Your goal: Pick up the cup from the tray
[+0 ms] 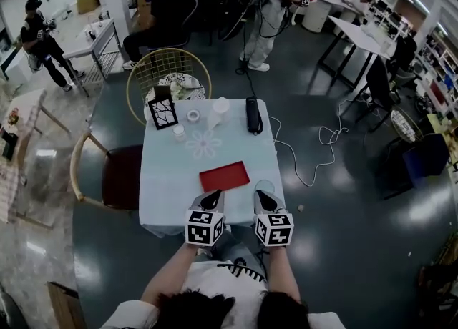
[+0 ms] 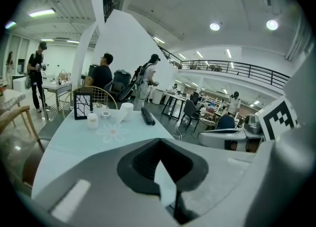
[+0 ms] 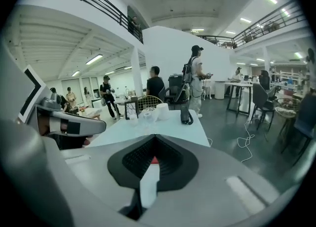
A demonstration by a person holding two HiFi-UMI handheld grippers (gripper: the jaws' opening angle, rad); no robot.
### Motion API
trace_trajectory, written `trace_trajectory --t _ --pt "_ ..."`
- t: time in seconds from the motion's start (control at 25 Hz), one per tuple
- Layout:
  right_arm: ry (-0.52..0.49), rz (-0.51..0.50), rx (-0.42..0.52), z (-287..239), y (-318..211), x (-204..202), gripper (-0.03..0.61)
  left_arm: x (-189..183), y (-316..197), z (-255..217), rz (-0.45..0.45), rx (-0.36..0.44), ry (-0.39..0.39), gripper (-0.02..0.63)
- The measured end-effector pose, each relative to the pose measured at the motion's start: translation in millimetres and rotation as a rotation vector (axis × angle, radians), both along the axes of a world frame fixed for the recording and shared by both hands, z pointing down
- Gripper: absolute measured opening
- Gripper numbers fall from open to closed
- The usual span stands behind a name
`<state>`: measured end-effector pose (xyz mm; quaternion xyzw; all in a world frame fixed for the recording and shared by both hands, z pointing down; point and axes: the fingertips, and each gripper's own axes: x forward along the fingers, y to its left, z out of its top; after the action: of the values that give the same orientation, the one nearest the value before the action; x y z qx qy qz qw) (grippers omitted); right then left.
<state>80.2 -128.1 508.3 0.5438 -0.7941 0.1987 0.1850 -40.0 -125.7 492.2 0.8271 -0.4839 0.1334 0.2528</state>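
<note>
Head view: our left gripper point(image 1: 214, 194) and right gripper point(image 1: 260, 194) wait closed and empty before the flat red rectangular tray point(image 1: 224, 176); next, we judge, the right opens onto the clear glass cup point(image 1: 264, 186) just ahead.

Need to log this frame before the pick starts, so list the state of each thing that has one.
Left gripper: shut, empty.
Right gripper: shut, empty.
Tray: lying flat, nothing on it.
Cup: upright, just right of the tray, not held.
Frame: standing upright.
Tape roll: lying flat.
</note>
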Motion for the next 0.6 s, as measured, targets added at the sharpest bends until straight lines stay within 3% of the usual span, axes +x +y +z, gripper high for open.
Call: trace_trajectory --t 0.2,0.44,0.6 --pt "0.072 -0.030 -0.003 6 5 -6 0.025 -2 4 4 0.000 0.003 -0.006 0.000" --pt "0.070 -0.029 0.012 -1 1 -12 0.025 -8 3 5 0.007 0.016 -0.035 0.000" --pt "0.098 -0.053 0.009 2 4 -20 0.025 -15 4 5 -0.020 0.005 -0.008 0.000"
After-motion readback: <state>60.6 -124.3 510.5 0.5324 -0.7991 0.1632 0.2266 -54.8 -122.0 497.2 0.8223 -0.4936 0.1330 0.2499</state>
